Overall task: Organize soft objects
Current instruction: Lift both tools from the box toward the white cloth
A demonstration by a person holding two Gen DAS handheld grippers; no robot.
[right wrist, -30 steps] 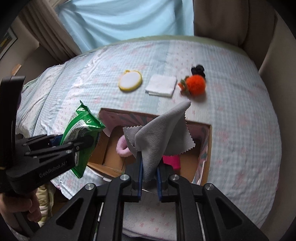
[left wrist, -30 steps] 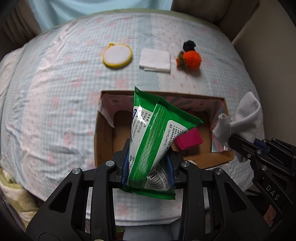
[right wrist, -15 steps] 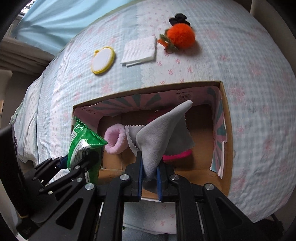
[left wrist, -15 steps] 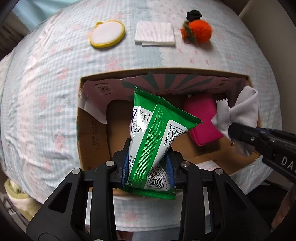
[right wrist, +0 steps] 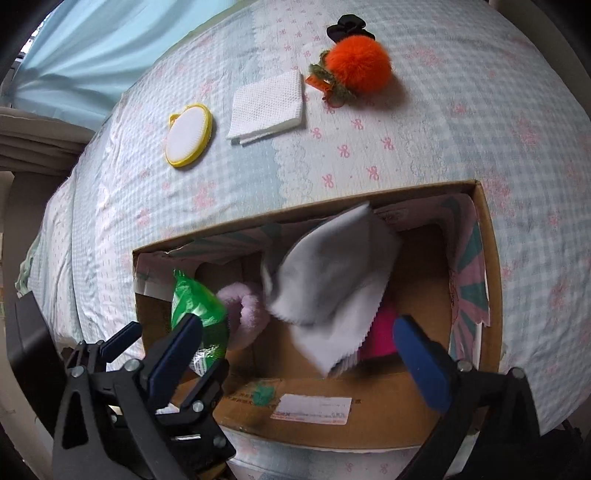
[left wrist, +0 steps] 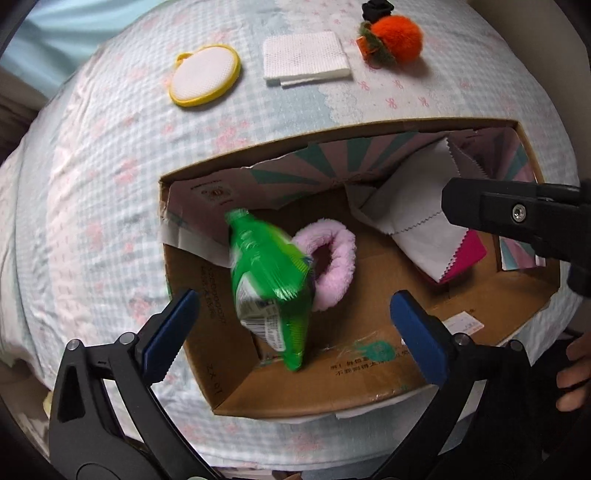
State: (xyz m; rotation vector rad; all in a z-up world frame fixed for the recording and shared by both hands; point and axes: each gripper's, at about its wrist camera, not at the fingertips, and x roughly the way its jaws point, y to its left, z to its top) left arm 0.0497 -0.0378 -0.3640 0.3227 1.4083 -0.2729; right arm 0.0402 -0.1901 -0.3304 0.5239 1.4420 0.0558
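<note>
An open cardboard box (left wrist: 229, 376) (right wrist: 487, 236) sits on the checked bedspread. My left gripper (left wrist: 295, 332) is open above its near left corner. The green wipes pack (left wrist: 269, 291) (right wrist: 197, 310) is blurred, loose between the fingers, dropping into the box beside a pink fluffy ring (left wrist: 334, 269) (right wrist: 243, 317). My right gripper (right wrist: 295, 354) is open over the box. The grey cloth (right wrist: 328, 280) (left wrist: 410, 218) is blurred, free of the fingers, falling onto a magenta pouch (left wrist: 463, 260) (right wrist: 382, 334).
On the bedspread beyond the box lie a yellow-rimmed round pad (left wrist: 205, 75) (right wrist: 188, 134), a folded white cloth (left wrist: 304, 59) (right wrist: 267, 105) and an orange pompom with a black clip (left wrist: 393, 35) (right wrist: 356, 68). A pale blue curtain (right wrist: 85, 48) hangs behind.
Both grippers have moved down over the box and opened. The green pack has left the left gripper and the grey cloth has left the right one; both are dropping into the box.
</note>
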